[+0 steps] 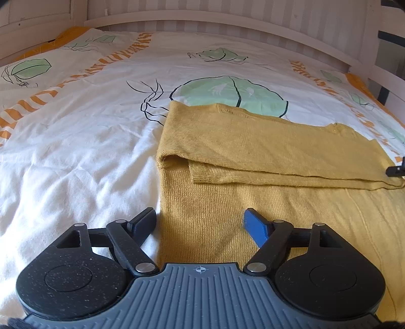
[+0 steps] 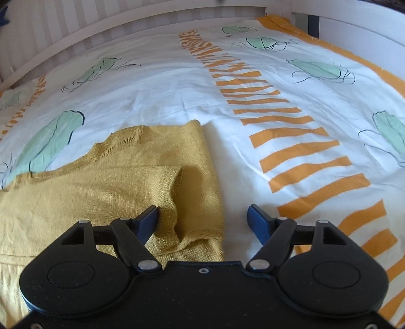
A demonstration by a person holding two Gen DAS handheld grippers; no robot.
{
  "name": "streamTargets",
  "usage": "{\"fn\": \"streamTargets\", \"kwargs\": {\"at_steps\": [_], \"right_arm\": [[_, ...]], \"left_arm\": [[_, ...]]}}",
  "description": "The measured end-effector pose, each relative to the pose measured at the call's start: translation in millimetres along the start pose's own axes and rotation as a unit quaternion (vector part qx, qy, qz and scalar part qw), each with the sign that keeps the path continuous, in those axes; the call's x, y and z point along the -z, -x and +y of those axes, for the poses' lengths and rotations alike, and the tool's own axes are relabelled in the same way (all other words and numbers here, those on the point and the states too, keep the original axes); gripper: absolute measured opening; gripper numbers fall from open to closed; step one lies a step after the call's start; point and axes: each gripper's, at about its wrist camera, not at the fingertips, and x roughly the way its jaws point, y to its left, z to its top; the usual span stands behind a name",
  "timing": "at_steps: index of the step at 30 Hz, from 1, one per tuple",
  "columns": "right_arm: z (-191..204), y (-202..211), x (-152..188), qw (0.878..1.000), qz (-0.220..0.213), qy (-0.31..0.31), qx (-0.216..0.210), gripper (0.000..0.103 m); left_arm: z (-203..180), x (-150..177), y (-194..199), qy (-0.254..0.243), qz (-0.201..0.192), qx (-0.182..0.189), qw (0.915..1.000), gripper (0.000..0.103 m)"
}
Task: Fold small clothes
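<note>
A mustard-yellow knit sweater [image 1: 265, 162] lies flat on the bed with both sleeves folded across its body. My left gripper [image 1: 200, 222] is open and empty, low over the sweater's left edge near the hem. In the right wrist view the sweater [image 2: 101, 182] fills the lower left, with a folded sleeve cuff [image 2: 167, 215] bunched up. My right gripper [image 2: 202, 222] is open and empty over the sweater's right edge, its left finger beside the cuff. A tip of the right gripper [image 1: 397, 169] shows at the left view's far right edge.
The bed has a white duvet cover [image 1: 76, 141] with green leaf prints and orange striped bands [image 2: 291, 141]. A white slatted bed rail [image 1: 227, 27] runs along the far side and also shows in the right wrist view [image 2: 126, 22].
</note>
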Motion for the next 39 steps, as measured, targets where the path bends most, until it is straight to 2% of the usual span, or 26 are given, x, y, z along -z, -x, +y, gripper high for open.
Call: {"fn": "streamTargets", "kwargs": {"at_steps": [3,5,8,11,16,19,23,27,31,36,39], "right_arm": [[-17,-1,-8,0.997,-0.002,-0.077,-0.028,0.08],[-21,-5,-14,0.996,0.001,-0.089,-0.015,0.079],[-11,-16,-16,0.999,0.012,-0.029,0.024,0.08],[0,-20,-10,0.999,0.002,0.024,0.044,0.086],[-9,-8,-9,0.999,-0.017,0.005,0.028,0.086],[-8,9,-4,0.999,-0.031,0.017,-0.002,0.086],[3,9,6,0.997,0.004,0.076,0.03,0.086],[-4,22,10,0.998,-0.016,0.049,0.021,0.086],[-6,57,14,0.998,-0.041,0.051,-0.014,0.086],[-8,107,31,0.994,-0.051,0.077,-0.06,0.087],[-11,130,45,0.991,-0.04,0.091,-0.084,0.09]], "left_arm": [[0,0,0,0.0,0.0,0.0,1.0,0.076],[0,0,0,-0.001,0.0,0.0,1.0,0.077],[-1,0,0,-0.003,0.0,0.0,1.0,0.078],[-1,0,0,-0.005,0.0,0.002,1.0,0.08],[3,0,0,-0.002,-0.002,0.013,0.9999,0.081],[5,0,1,0.002,-0.004,0.019,0.9998,0.081],[3,1,4,-0.007,-0.005,0.024,0.9997,0.082],[5,-1,11,-0.008,0.002,0.036,0.9993,0.081],[9,-2,37,0.008,0.001,0.04,0.9992,0.081],[5,-2,97,-0.01,-0.05,0.022,0.9984,0.081],[5,4,129,-0.016,-0.065,0.039,0.997,0.081]]}}
